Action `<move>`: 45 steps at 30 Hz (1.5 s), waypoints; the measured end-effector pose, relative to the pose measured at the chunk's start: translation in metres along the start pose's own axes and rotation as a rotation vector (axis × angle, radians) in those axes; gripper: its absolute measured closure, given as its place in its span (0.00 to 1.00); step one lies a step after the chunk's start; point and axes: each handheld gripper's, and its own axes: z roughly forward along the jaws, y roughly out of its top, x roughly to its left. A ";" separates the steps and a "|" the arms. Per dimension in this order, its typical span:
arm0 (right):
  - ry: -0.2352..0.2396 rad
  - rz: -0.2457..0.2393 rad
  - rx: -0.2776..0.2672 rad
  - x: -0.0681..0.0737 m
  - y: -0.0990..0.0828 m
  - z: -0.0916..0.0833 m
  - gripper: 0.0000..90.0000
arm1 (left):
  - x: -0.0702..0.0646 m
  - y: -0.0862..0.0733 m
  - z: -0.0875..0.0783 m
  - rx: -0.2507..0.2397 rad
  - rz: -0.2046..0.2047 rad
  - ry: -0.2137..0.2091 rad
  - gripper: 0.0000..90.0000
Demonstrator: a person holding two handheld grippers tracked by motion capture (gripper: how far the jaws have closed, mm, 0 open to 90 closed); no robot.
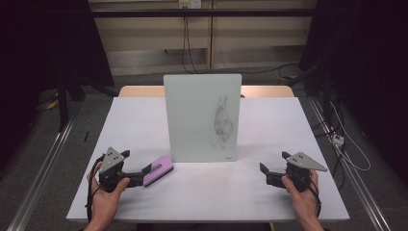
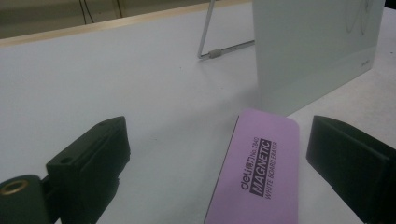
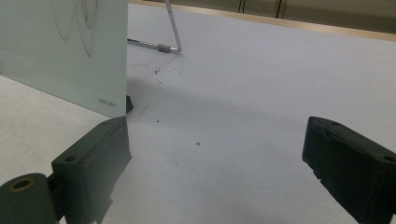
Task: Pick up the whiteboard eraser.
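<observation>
- While the whiteboard [image 1: 202, 117] stands propped mid-table [image 1: 134, 120] with its scribble facing the person, the purple eraser [image 1: 158, 170] lies flat before its left corner, ready for grasping.
- Left tongs [image 2: 219, 158] gape wide, straddling the eraser [image 2: 259, 172] without touching; its label reads "MAGNETIC".
- Right tongs [image 3: 217, 158] stand open, empty, beside the whiteboard [image 3: 65, 51].

Purple eraser [image 1: 158, 170] (black lettering) — white board [image 1: 202, 117], dark scribble.
</observation>
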 end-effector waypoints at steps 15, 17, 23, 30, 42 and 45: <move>0.016 0.014 0.005 -0.002 -0.002 0.002 0.09 | 0.005 0.003 0.005 0.036 -0.028 0.001 0.09; 0.019 0.017 0.003 -0.002 -0.002 0.002 0.09 | 0.005 0.004 0.005 0.038 -0.026 0.016 0.11; 0.013 0.007 0.013 0.000 -0.002 0.002 0.09 | -0.001 0.009 0.005 0.031 0.026 -0.021 0.11; 0.022 0.007 0.014 0.001 -0.002 0.003 0.09 | -0.004 0.019 0.008 0.095 0.051 -0.064 0.11; 0.022 0.002 0.017 0.003 -0.001 0.005 0.09 | 0.001 0.026 0.016 0.249 0.126 -0.132 0.07; 0.022 -0.003 0.020 0.005 -0.001 0.005 0.09 | -0.001 0.029 0.019 0.289 0.156 -0.165 0.08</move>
